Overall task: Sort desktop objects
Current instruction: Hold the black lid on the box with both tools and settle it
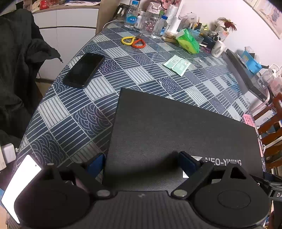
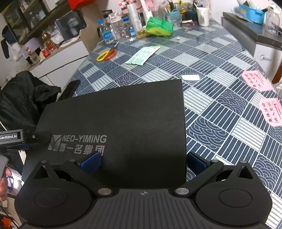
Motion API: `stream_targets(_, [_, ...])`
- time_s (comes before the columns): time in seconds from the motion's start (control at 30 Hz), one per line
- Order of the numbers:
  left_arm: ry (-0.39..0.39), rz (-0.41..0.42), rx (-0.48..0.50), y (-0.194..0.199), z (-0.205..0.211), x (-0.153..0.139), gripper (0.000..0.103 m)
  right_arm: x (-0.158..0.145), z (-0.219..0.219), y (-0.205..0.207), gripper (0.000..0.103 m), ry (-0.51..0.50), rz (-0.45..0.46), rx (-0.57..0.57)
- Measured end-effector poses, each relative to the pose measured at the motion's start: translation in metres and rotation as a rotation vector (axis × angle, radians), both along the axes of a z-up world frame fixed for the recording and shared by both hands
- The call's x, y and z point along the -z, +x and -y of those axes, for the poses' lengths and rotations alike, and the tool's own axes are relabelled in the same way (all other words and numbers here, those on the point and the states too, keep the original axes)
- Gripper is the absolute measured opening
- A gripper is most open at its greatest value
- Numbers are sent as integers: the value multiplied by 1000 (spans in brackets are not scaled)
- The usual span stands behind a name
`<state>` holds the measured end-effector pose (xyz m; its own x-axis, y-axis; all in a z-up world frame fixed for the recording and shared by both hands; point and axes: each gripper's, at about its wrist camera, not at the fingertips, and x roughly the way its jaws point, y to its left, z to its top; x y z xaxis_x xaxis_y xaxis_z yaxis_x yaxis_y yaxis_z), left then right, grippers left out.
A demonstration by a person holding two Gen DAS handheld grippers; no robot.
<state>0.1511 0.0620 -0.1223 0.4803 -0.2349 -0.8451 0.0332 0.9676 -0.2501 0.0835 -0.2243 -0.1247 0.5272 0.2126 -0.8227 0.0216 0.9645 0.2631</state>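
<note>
A large black box (image 1: 176,126) printed NEO-YIMING lies on the patterned table; it also shows in the right wrist view (image 2: 123,114). My left gripper (image 1: 141,163) is open, with one blue pad on each side of the box's near left corner. My right gripper (image 2: 143,162) is open and straddles the box's near right edge. The left gripper's body (image 2: 21,137) shows at the box's left side in the right wrist view. A black phone (image 1: 84,69), yellow and orange scissors (image 1: 133,42) and a green-white packet (image 1: 177,64) lie farther back.
Bottles (image 1: 131,15), a green tissue pack (image 1: 188,41), a white mug (image 1: 218,48) and pen holders crowd the table's far edge. Pink paper slips (image 2: 256,80) and a small white slip (image 2: 190,77) lie at the right. A dark jacket (image 1: 15,61) hangs off the left side.
</note>
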Motion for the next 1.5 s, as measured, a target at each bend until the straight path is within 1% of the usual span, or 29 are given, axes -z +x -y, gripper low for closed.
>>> stream_targets(0.2, [9,-3,-2,1,2,2,103,3,1,1,103,4,-8,0])
stream_targets(0.43, [26,9,-2,-1,4,3,103,7,2,2,103,15,-16,5])
stream_targets(0.83, [36,30,-10,-3,6,4,103,7,2,2,103,15,-20,3])
stream_targets(1.5, [41,64,-10,-8,6,5,103,10,1,-2,103,16,11,12])
